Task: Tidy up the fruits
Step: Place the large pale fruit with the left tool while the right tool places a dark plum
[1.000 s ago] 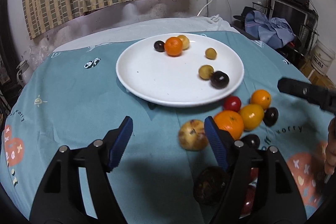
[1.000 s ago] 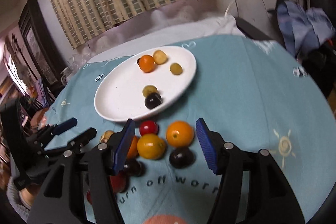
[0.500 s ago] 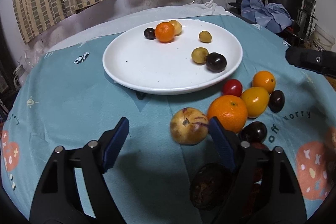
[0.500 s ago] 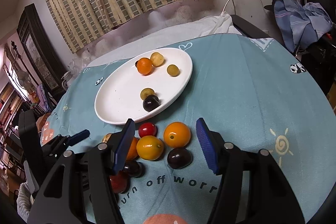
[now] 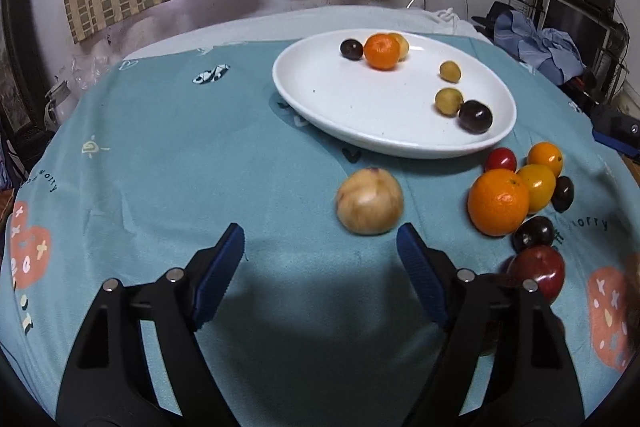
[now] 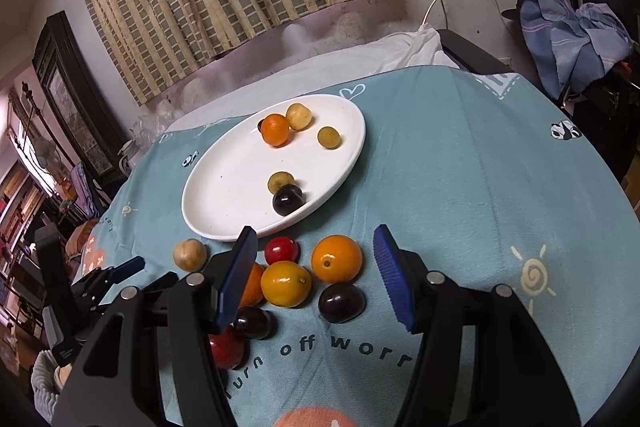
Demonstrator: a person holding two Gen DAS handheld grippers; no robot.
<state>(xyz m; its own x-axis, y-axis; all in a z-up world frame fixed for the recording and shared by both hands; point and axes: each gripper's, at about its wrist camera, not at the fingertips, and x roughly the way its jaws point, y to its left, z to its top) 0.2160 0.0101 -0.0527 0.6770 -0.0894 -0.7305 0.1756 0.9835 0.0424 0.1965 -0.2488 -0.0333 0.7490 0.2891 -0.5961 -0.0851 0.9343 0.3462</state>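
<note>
Six fruits already lie on the white plate [image 5: 312, 83]: a small orange [image 5: 382, 51] with a dark plum [image 5: 351, 49] and a pale yellow fruit [image 6: 299, 116] touching it at the far side, and two greenish-yellow fruits [image 5: 449, 71] and a second dark plum [image 5: 475, 116] near the front rim. So the task seems to be roughly at its middle, judging by the count.

On the teal tablecloth [image 5: 160, 167] more fruits wait. A pale round fruit [image 5: 369, 201] lies alone, just ahead of the left gripper [image 5: 320, 259], a little to the right of its centre line. The fingers of this gripper are spread wide and hold nothing. I judge that this fruit is the next one for it, but the gripper must go forward and somewhat to the right before closing.

The other fruits are in a tight group just beside the plate: a big orange [image 5: 498, 201], a yellow-orange fruit [image 6: 285, 283], a smaller orange fruit [image 6: 337, 259], a red cherry tomato [image 6: 281, 251], two dark plums [image 6: 341, 302] and a red apple [image 5: 538, 269]. The right gripper [image 6: 312, 275] hangs over this group with its fingers wide apart and empty, and the yellow-orange fruit and the smaller orange fruit show between them. About eight fruits are left to move, as far as I can count.
</note>
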